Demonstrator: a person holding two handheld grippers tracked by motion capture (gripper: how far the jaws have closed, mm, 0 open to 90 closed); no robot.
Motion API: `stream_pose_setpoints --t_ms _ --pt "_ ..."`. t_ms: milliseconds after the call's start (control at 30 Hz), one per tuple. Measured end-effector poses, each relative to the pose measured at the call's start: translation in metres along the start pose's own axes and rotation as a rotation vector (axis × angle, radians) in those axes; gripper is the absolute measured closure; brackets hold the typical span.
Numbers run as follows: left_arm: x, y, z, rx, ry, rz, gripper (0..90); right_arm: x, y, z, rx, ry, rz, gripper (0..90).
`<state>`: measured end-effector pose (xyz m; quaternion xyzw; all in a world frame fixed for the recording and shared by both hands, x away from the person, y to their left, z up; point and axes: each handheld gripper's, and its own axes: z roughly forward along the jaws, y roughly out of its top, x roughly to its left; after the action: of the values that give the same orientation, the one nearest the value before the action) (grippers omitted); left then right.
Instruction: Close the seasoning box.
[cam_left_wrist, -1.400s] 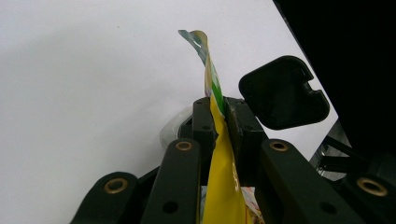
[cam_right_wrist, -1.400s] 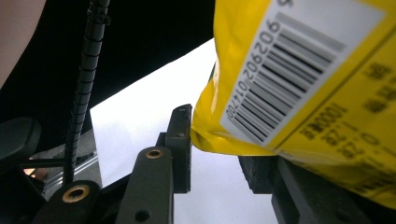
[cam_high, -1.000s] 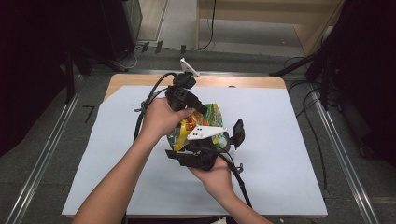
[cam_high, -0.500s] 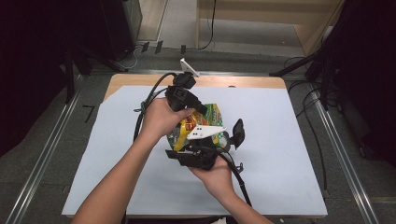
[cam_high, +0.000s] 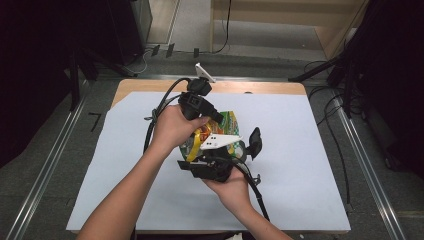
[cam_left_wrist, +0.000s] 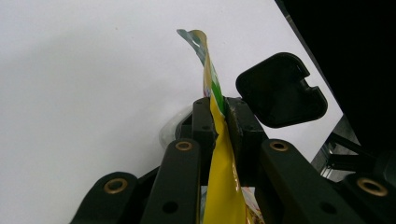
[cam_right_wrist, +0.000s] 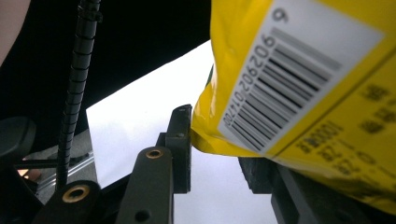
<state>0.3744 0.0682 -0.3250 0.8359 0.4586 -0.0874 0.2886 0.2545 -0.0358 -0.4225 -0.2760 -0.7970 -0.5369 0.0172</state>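
right gripper (cam_high: 227, 150) – jaws pinch packet's near edge | snack packet (cam_high: 231, 121) – held up over white surface (cam_high: 310, 165) between both | left gripper (cam_high: 212, 116) beyond – jaws clamped on its top seal | still sealed, pull-apart left

A wooden table (cam_high: 280, 88) is standing with a white sheet (cam_high: 305, 165) seemingly lying across it toward 6 o'clock
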Motion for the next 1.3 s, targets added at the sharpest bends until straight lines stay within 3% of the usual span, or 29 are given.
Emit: stream_pose_setpoints --t_ms 1300 --pt "-0.0005 -0.0039 -0.0005 -0.003 0.006 0.006 82.8 0.0022 -0.0018 0.0019 0.002 -0.004 -0.006 69.0"
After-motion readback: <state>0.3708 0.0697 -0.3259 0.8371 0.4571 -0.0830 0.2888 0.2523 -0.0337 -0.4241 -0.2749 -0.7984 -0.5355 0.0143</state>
